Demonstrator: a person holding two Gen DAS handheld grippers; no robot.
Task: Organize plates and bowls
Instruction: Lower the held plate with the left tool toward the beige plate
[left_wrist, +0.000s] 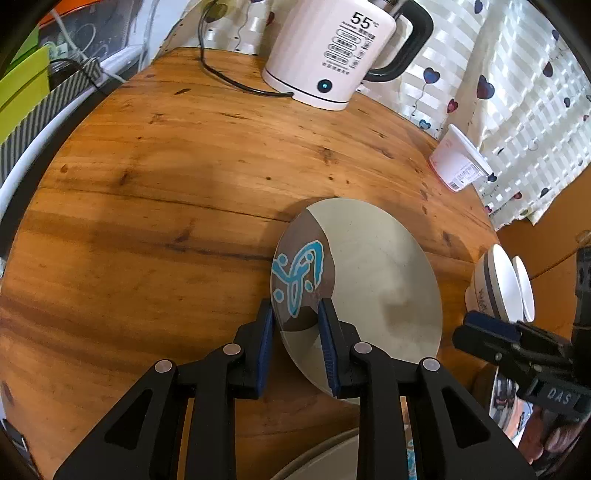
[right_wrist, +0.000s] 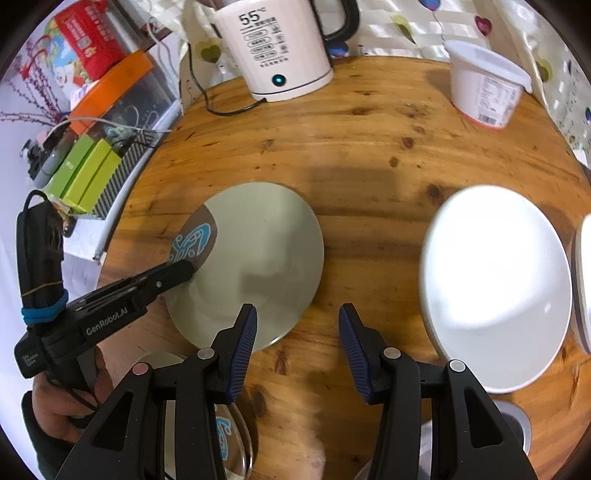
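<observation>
A grey-green plate (left_wrist: 373, 280) with a brown patch and blue pattern lies on the round wooden table (left_wrist: 166, 192). My left gripper (left_wrist: 295, 314) is shut on the plate's near rim; it also shows in the right wrist view (right_wrist: 184, 267) on the plate (right_wrist: 258, 254). My right gripper (right_wrist: 297, 325) is open and empty, hovering over the table between the plate and a white bowl (right_wrist: 495, 288). The right gripper (left_wrist: 484, 325) shows in the left wrist view next to white bowls (left_wrist: 498, 284). A second patterned plate (right_wrist: 221, 435) lies near the table's front edge.
A white electric kettle (left_wrist: 332, 51) with a black cord stands at the back. A white plastic tub (right_wrist: 484, 85) stands at the back right. Boxes and a striped container (right_wrist: 96, 173) sit off the table's left edge. A curtain hangs behind.
</observation>
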